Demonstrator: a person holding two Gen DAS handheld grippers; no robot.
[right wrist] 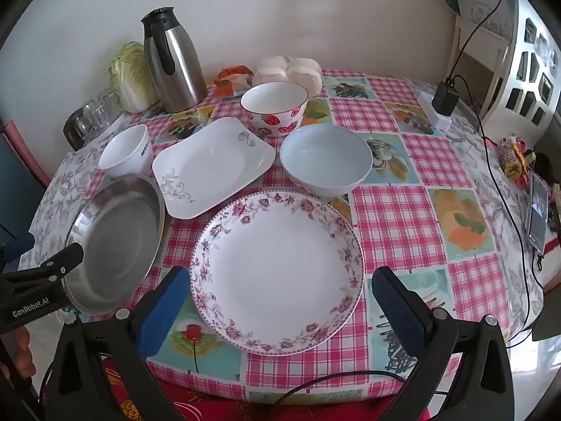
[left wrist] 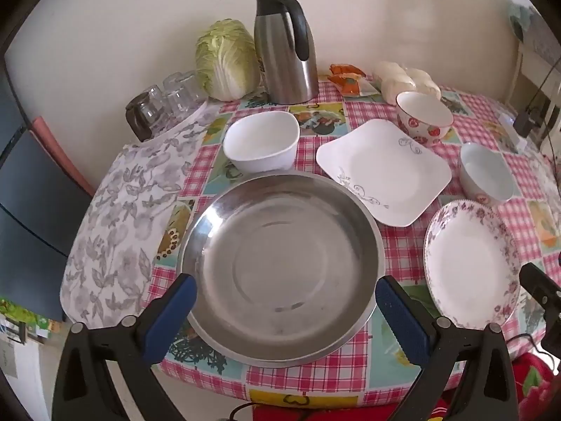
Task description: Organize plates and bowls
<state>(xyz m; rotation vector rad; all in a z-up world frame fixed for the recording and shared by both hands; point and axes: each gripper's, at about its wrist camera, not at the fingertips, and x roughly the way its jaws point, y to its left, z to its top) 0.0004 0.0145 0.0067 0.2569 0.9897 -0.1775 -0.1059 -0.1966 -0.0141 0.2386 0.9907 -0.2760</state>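
Note:
A large steel dish [left wrist: 280, 266] [right wrist: 115, 242] lies at the table's front left. My left gripper [left wrist: 285, 301] is open and empty, its fingers on either side of the dish's near rim. A round floral plate [right wrist: 277, 286] [left wrist: 471, 263] lies to the right of the dish. My right gripper [right wrist: 280, 301] is open and empty around the plate's near part. Behind them are a square white plate [left wrist: 384, 170] [right wrist: 214, 166], a white square bowl [left wrist: 261, 142] [right wrist: 126, 152], a strawberry bowl [left wrist: 424, 117] [right wrist: 275, 107] and a pale blue bowl [left wrist: 485, 172] [right wrist: 326, 159].
At the back stand a steel thermos jug [left wrist: 285, 45] [right wrist: 173, 59], a cabbage [left wrist: 226, 59], upturned glasses [left wrist: 164, 105] and bagged buns [right wrist: 287, 70]. A charger and cable [right wrist: 443, 100] lie at the right, a phone [right wrist: 538, 210] beyond. The table edge [left wrist: 280, 382] is close to me.

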